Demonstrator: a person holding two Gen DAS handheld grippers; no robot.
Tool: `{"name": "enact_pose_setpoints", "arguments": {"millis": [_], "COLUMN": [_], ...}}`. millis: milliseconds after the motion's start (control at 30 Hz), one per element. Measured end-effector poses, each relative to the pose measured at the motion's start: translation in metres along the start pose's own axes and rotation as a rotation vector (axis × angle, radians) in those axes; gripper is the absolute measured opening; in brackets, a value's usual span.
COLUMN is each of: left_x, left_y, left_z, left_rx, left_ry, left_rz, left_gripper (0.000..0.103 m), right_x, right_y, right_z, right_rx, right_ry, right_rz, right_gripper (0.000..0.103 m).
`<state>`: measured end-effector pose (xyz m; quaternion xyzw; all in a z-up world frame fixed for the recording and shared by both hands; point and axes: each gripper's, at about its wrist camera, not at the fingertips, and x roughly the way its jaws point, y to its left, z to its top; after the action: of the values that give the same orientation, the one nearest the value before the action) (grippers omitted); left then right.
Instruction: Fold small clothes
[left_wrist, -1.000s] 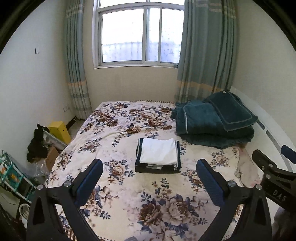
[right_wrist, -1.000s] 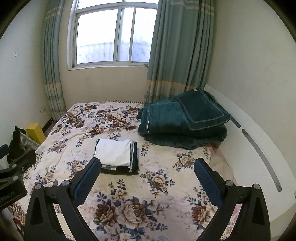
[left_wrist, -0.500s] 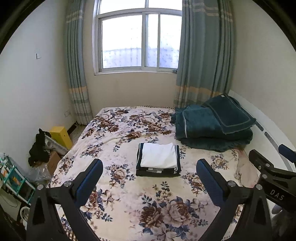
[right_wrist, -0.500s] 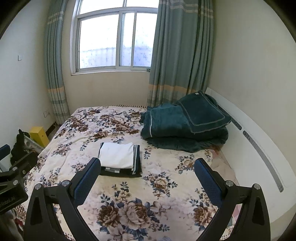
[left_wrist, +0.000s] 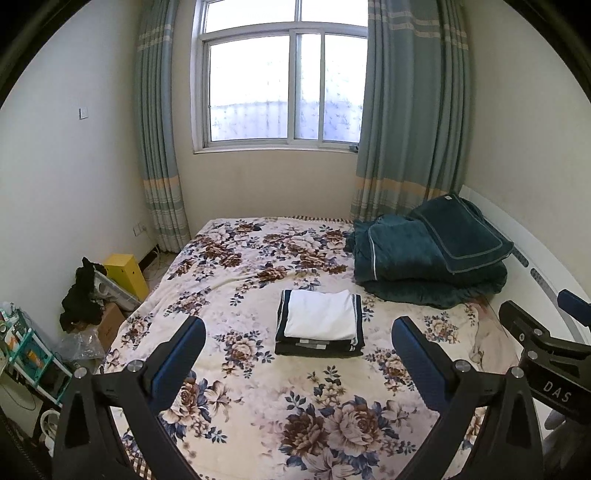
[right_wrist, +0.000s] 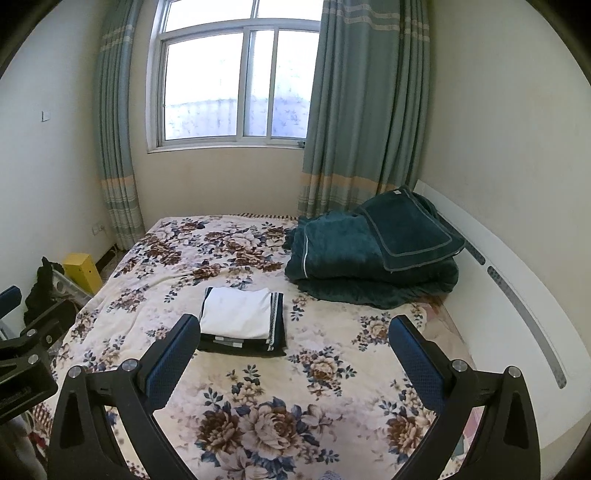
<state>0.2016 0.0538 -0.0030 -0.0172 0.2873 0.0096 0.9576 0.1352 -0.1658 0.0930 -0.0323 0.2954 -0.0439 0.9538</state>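
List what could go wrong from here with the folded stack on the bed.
1. The white folded garment sits loose atop the dark striped folded garment; a nudge could slide it off and undo the folds.
2. The floral bedspread looks soft and rumpled, so pressing nearby may tilt the stack.
3. Both the left hand-held gripper and the right hand-held gripper are open and empty above the bed; reaching in with both risks them bumping together.

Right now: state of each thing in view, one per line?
left tongs: open, empty, above the bed
right tongs: open, empty, above the bed
small clothes: folded, stacked, white piece on top
green blanket: folded, piled beside the headboard
curtains: drawn open
window: looks shut
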Motion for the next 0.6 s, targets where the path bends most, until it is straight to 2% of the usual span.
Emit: {"name": "enact_pose_setpoints", "arguments": {"millis": [600], "left_x": [-0.0092], "left_y": [0.0000], "left_z": [0.0052], "left_rx": [-0.005], "left_ry": [-0.014], "left_rz": [0.012], "left_gripper": [0.103], "right_x": [-0.0044], "right_y": [0.0034], "right_z": [-0.0035], "right_rx": [-0.005], "right_ry": [-0.005], "right_rz": [0.010], "right_gripper": [0.103]}}
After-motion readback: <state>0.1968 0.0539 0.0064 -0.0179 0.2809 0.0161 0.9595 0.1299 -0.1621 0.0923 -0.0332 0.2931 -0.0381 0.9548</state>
